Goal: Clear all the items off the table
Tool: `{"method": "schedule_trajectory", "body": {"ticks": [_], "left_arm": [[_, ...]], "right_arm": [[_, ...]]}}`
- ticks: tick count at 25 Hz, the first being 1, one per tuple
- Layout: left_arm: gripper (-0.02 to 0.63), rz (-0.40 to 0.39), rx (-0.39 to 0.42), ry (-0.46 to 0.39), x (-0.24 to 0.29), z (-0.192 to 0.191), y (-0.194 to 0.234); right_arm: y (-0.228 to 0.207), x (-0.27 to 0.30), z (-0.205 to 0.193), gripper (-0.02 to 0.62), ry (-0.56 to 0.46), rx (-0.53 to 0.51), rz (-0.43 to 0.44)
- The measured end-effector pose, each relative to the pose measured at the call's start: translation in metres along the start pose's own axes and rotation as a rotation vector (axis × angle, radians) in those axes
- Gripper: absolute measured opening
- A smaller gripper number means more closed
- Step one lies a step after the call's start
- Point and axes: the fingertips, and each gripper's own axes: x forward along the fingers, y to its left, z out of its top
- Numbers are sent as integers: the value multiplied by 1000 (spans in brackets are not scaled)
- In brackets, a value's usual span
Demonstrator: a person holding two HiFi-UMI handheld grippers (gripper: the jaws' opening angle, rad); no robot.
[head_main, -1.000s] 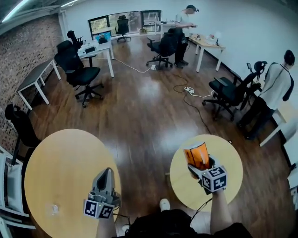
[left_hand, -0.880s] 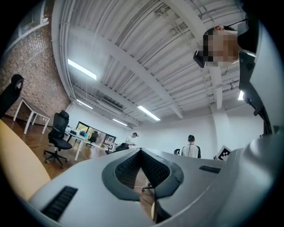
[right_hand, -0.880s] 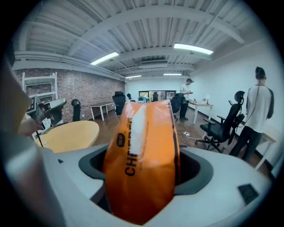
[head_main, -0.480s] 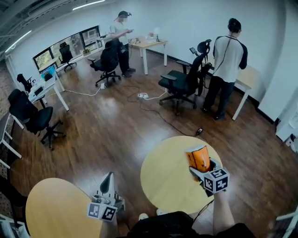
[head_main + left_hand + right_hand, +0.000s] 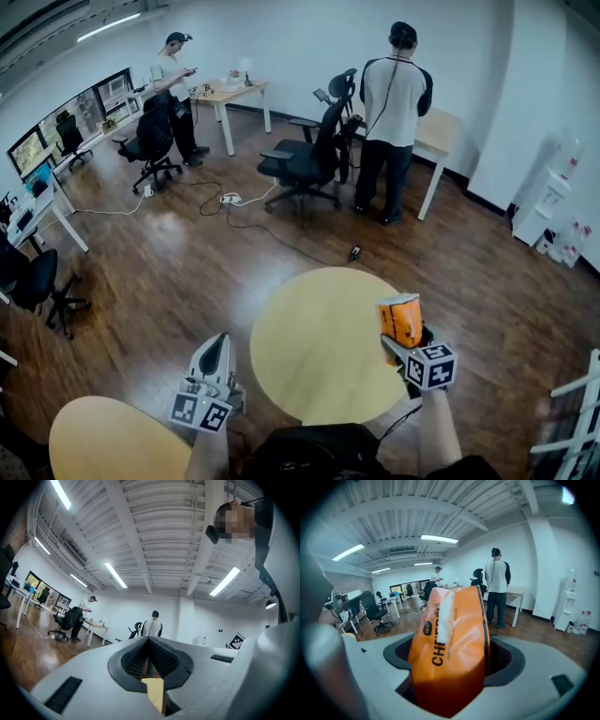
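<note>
Down at the bottom of the head view, the left claw (image 5: 217, 343) is pinched fully shut, nothing in it, and it hangs over the wooden floor (image 5: 187, 272) between two round tabletops. Across on the other side, the right claw (image 5: 403, 343) has its jaws spread wide and clamped on an orange snack bag (image 5: 400, 317). The bag is upright, with dark lettering running down its front in the right gripper view. It's up in the air, right at the right-hand edge of the nearer round tabletop (image 5: 314, 342). A second round tabletop (image 5: 112, 441) peeks in at lower left. Further out, a white power strip (image 5: 230, 199) lies on the floor with cable trailing off it. Beyond that comes a black office chair (image 5: 305, 164), then a person (image 5: 394, 103) standing with back turned at a light desk (image 5: 439, 141). Way back by the far wall, another person (image 5: 173, 80) stands beside a second desk (image 5: 230, 94).
</note>
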Motion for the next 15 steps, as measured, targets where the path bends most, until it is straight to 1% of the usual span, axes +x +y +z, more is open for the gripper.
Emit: {"method": "schedule_trajectory", "body": {"ticks": [4,8,12,15], "left_arm": [[2,-17,-13,54,9,-18,-2],[2,-7,-45,110,10,-39,1],[2,5,-85,159,16,-68,1],[2,32,-66,178,27,-81,-4]], "right_arm": [[-15,-4,-25,423,35,66,-52],[-25,5,-57,423,121,90,-95],[-45,27,-89,425,205,116,-129],[-61,40,-109,425,263,140,-138]]}}
